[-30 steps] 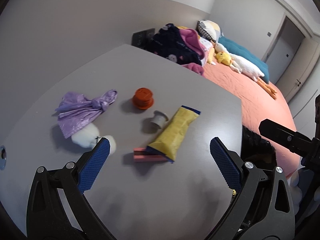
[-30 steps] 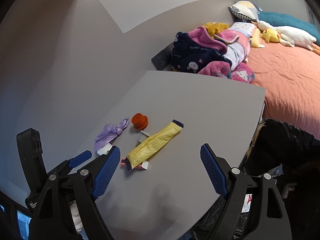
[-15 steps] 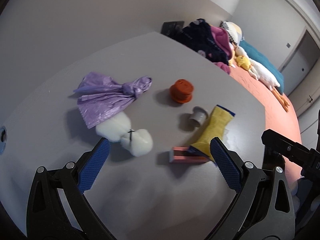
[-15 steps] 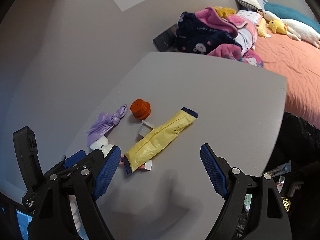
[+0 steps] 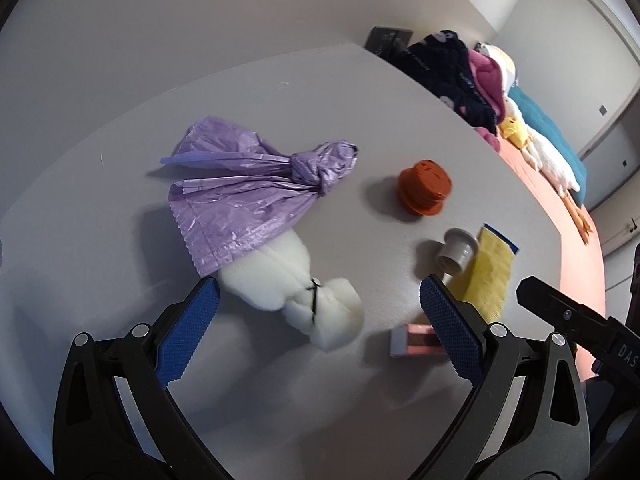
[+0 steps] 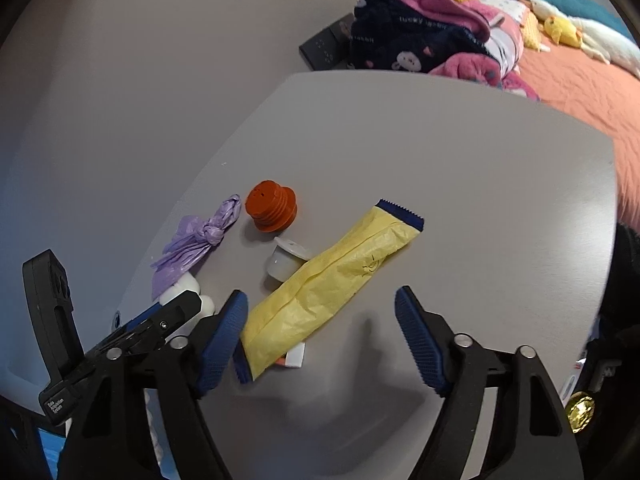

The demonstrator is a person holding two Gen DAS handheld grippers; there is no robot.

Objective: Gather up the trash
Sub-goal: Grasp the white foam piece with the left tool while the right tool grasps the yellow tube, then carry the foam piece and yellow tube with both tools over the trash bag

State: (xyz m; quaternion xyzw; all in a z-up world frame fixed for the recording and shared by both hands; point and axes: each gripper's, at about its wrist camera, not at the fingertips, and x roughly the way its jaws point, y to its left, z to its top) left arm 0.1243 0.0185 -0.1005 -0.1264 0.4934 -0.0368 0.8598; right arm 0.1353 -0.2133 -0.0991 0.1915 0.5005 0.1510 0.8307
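Trash lies on a grey table (image 6: 480,184). My left gripper (image 5: 318,284) hangs open just above a white foam wad (image 5: 296,292), which sits between its fingers, untouched. Beyond the wad lie a knotted purple bag (image 5: 248,192), an orange cap (image 5: 424,192), a grey cap (image 5: 460,252) and a pink block (image 5: 416,340). My right gripper (image 6: 322,294) is closing, its pads apart from the long yellow wrapper (image 6: 332,276). The wrapper's near end lies between its fingers, close to the left one. The same orange cap (image 6: 272,210) and purple bag (image 6: 196,248) lie farther left.
A bed with a salmon cover (image 6: 580,88) runs along the table's far right side, piled with clothes (image 6: 420,40) and a plush duck (image 6: 564,30). A black bin bag (image 6: 626,276) hangs past the table's right edge. A black box (image 6: 326,46) sits by the wall.
Both grippers have come down closer to the table. The left one swung over to the white foam wad. The right one's jaws have narrowed around the yellow wrapper's near end.
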